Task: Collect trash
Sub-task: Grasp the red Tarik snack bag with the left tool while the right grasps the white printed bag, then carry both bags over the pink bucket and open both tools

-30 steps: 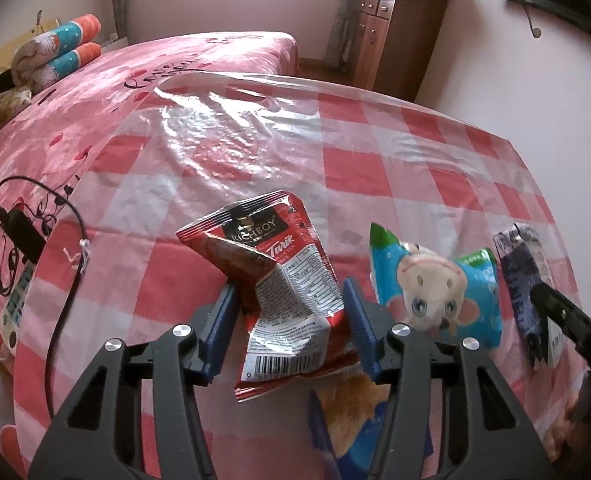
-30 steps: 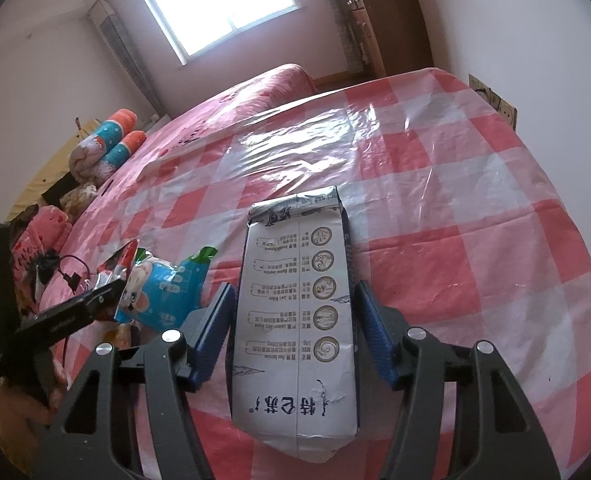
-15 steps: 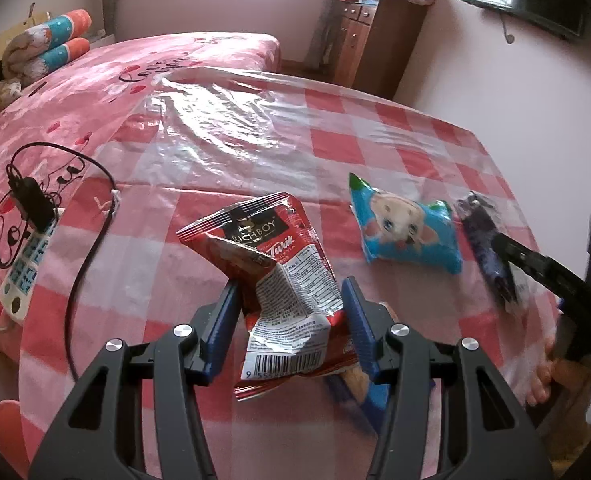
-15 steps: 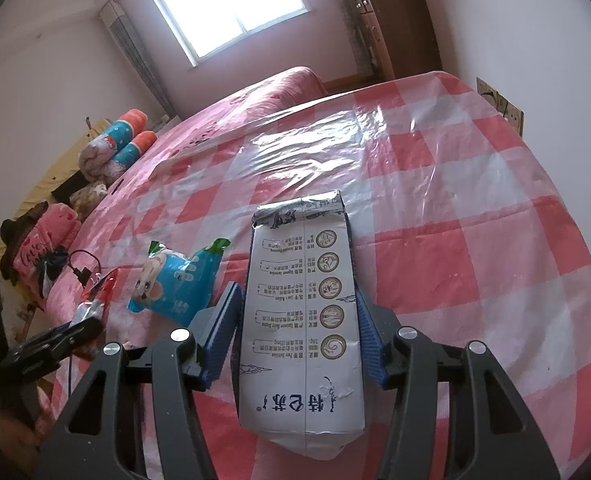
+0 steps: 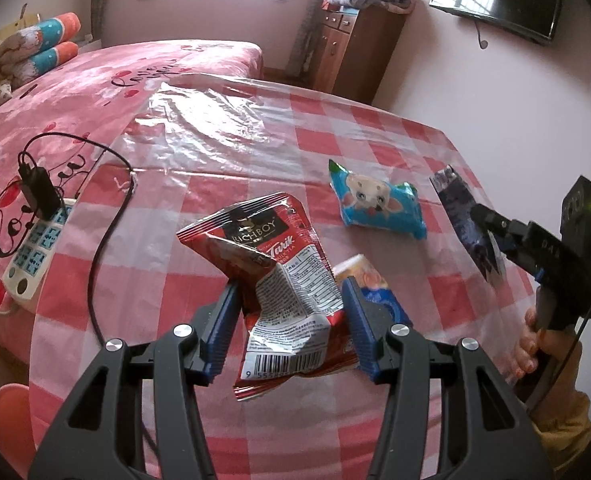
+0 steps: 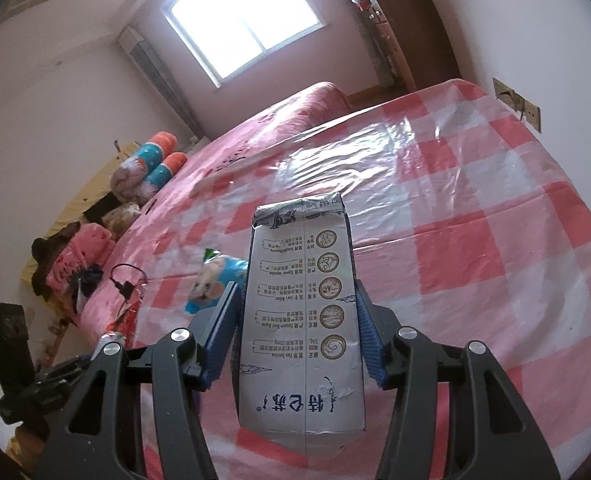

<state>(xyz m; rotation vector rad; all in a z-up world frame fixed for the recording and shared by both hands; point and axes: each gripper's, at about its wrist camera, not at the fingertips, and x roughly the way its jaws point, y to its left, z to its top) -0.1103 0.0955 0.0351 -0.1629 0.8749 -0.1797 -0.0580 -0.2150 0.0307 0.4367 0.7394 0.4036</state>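
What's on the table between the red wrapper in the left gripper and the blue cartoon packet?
Only bare checked tablecloth, in the left wrist view, between red wrapper and blue cartoon packet.

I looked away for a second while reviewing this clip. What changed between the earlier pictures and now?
The left gripper pulled back with its red wrapper clamped. The right gripper closed its jaws further on the white carton, held off the checked tablecloth. The blue snack bag and power strip stayed put.
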